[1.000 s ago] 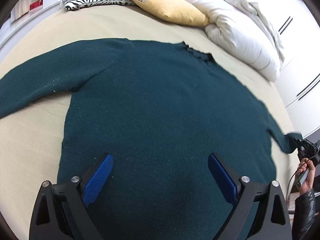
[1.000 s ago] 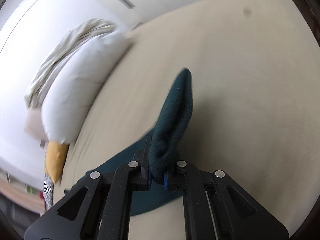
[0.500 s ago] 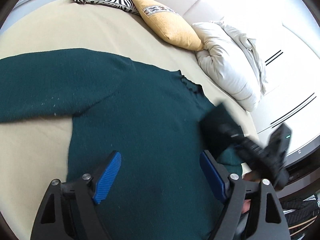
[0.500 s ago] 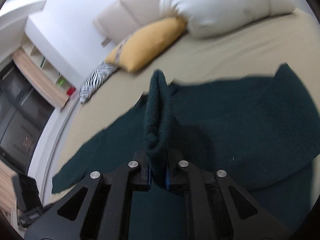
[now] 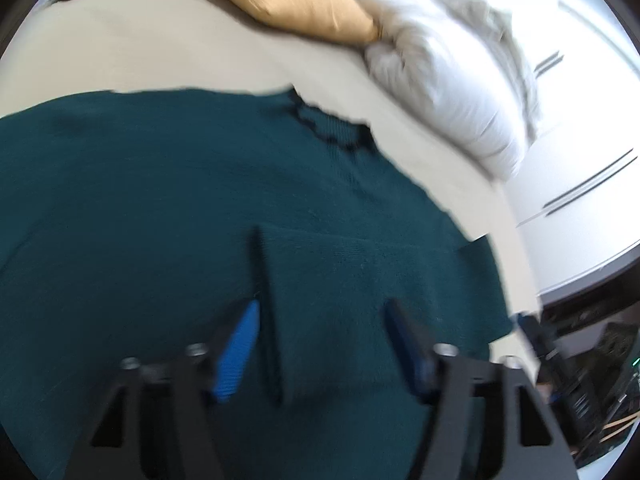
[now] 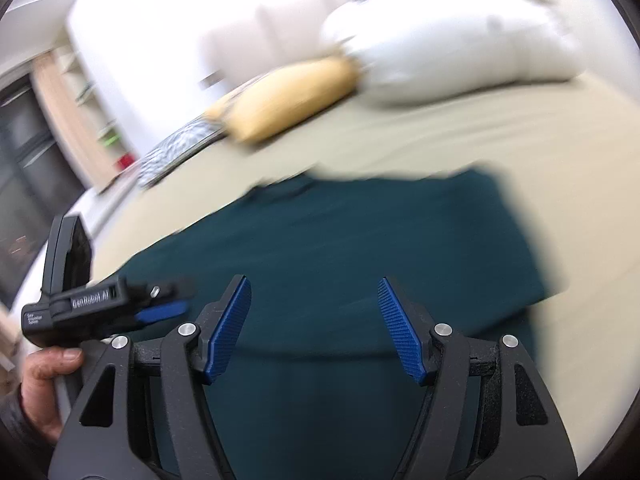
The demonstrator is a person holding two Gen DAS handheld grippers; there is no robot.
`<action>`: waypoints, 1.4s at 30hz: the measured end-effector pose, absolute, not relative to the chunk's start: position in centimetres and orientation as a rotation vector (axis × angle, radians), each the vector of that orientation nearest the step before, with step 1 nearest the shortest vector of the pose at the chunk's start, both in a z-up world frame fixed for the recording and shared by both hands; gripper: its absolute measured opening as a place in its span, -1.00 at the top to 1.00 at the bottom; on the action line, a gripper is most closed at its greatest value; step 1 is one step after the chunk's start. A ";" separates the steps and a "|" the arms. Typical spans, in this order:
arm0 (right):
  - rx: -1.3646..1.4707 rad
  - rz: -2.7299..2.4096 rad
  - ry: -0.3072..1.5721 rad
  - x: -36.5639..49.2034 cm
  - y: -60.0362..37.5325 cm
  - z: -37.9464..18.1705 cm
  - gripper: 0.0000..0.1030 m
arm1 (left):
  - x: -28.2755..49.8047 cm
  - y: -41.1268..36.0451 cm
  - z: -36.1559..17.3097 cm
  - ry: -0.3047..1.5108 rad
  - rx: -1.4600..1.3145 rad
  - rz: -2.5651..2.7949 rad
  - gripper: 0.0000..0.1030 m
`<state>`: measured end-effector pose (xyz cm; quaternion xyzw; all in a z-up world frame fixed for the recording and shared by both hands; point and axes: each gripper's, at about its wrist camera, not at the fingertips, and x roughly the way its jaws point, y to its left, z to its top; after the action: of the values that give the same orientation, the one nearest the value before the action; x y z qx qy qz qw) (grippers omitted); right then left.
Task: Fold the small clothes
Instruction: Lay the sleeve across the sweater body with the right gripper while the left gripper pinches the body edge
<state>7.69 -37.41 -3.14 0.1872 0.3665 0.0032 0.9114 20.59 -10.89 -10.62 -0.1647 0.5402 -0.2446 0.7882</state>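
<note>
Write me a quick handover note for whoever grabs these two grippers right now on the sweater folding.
Right gripper: its jaws have just been opening, nothing between the fingers; it hangs above the sweater.
Left gripper: open, its jaws have just been closing, nothing pinched; its fingers straddle the folded sleeve's end.
Sweater: dark green, spread flat on the beige bed, neckline toward the pillows.
Done: the right-hand sleeve lies folded in across the body.
Left: the other sleeve, out of view at present, then fold the body.
</note>
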 end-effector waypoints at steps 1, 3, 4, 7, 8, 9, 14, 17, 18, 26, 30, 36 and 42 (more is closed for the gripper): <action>0.397 -0.038 0.754 8.7 -39.8 -2.6 -0.27 | 21.1 -11.8 -11.1 1.172 -0.320 -0.502 0.08; 0.460 -0.124 0.760 8.9 -44.6 -2.8 -0.26 | 21.5 -12.4 -11.2 1.160 -0.266 -0.461 0.58; 0.491 -0.151 0.763 9.0 -46.5 -2.8 -0.23 | 21.6 -12.5 -11.2 1.158 -0.263 -0.465 0.62; 0.553 -0.195 0.767 9.4 -51.3 -3.8 -0.23 | 21.6 -11.6 -10.2 1.117 -0.258 -0.472 0.78; 0.563 -0.198 0.778 9.9 -52.5 -4.2 -0.22 | 21.3 -10.9 -9.4 1.079 -0.261 -0.466 0.78; 0.566 -0.196 0.790 10.6 -53.2 -4.5 -0.21 | 21.2 -10.4 -8.7 1.042 -0.264 -0.459 0.79; 0.601 -0.160 0.871 14.3 -54.5 -7.6 -0.03 | 21.4 -8.5 -7.1 0.908 -0.264 -0.454 0.78; 0.643 -0.143 0.935 16.3 -54.3 -10.2 0.34 | 22.8 -7.7 -9.9 0.974 -0.254 -0.409 0.78; 0.623 -0.155 0.949 16.8 -54.2 -10.8 0.36 | 23.1 -7.2 -10.9 0.997 -0.268 -0.396 0.78; 0.519 -0.222 0.948 17.5 -52.5 -10.8 0.90 | 22.0 -6.9 -10.7 0.962 -0.265 -0.397 0.82; 0.510 -0.253 0.946 17.6 -52.6 -12.1 0.93 | 22.9 -6.9 -12.6 0.997 -0.253 -0.394 0.82; 0.543 -0.242 0.913 17.3 -53.2 -12.2 0.90 | 23.1 -6.7 -12.5 0.997 -0.245 -0.404 0.81; 0.605 -0.199 0.898 14.3 -53.1 -8.9 -0.11 | 22.8 -6.1 -12.7 0.995 -0.256 -0.405 0.78</action>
<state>14.29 -53.10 -8.94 0.2875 0.4266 -0.0946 0.8523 22.82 -6.15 -12.71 -0.1214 0.4725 -0.1923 0.8515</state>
